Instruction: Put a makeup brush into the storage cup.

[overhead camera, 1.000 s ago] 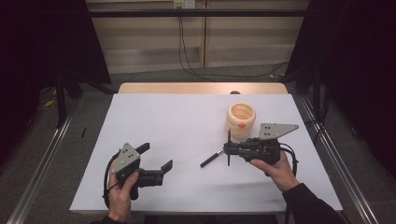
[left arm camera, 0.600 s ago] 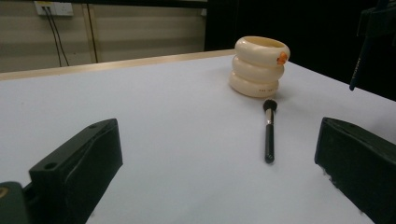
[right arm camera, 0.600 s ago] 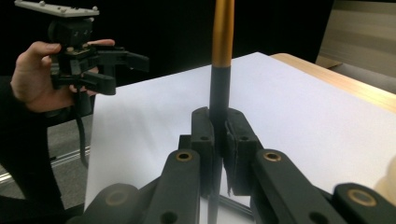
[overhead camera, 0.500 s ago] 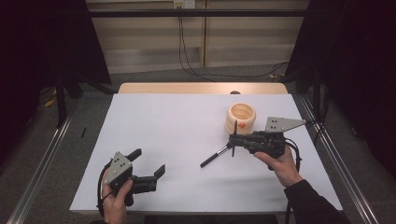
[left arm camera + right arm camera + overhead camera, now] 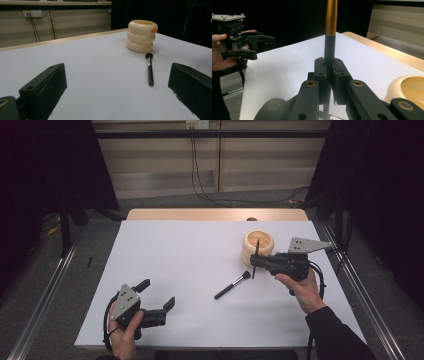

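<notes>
The fingers point(image 5: 337, 85) of the right gripper point(image 5: 255, 262) are clamped tight on a slim black brush with a gold ferrule point(image 5: 330, 37), held upright at the rim of the cream ribbed ceramic pot point(image 5: 258, 247) at two o'clock on the white table point(image 5: 190, 260). At seven o'clock, the left gripper point(image 5: 157, 300) gapes wide, holding nothing. A black-handled round makeup brush point(image 5: 232, 285) lies at four o'clock, just beside the pot.

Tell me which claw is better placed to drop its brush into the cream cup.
Right. The right claw already grips a thin brush upright beside the cream cup; the left claw is open, far off.
</notes>
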Motion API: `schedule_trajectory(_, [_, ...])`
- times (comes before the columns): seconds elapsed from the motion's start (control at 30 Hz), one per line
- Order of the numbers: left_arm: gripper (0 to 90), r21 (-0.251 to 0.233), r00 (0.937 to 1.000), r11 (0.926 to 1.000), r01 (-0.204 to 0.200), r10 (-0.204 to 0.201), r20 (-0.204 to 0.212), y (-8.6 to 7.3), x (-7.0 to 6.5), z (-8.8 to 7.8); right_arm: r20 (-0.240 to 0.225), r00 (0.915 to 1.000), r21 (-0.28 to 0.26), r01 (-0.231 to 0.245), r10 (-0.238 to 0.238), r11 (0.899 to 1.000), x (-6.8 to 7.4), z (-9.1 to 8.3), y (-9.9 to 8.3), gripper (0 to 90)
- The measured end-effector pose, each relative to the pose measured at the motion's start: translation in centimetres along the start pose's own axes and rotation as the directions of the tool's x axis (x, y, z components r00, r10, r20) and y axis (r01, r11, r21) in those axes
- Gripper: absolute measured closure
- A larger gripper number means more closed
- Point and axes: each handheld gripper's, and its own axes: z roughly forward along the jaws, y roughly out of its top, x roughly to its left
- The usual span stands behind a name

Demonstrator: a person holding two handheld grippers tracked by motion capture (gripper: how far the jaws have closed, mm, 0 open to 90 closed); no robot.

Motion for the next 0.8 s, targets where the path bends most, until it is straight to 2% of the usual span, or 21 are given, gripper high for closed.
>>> schedule_trajectory(0.23, [1.6, -0.008, 0.9997, 0.9996, 0.026, -0.026, -0.002, -0.1, 0.4, -0.1, 0.036, 0.9994, -0.008, -0.005, 0.005, 1.0, -0.8, -0.1, 0.3, 83.9])
schedule_trajectory(0.53, [1.4, -0.005, 0.9998, 0.9998, 0.019, -0.019, 0.002, -0.1, 0.5, -0.2, 0.077, 0.9971, -0.022, 0.006, -0.004, 1.0, -2.0, -0.2, 1.6, 83.8])
schedule_trajectory(0.8, [1.3, -0.001, 0.9998, 0.9998, 0.021, -0.021, 0.009, 0.0, 0.4, -0.3, 0.126, 0.992, -0.022, -0.001, 0.004, 1.0, -3.8, 0.1, 2.5, 83.8])
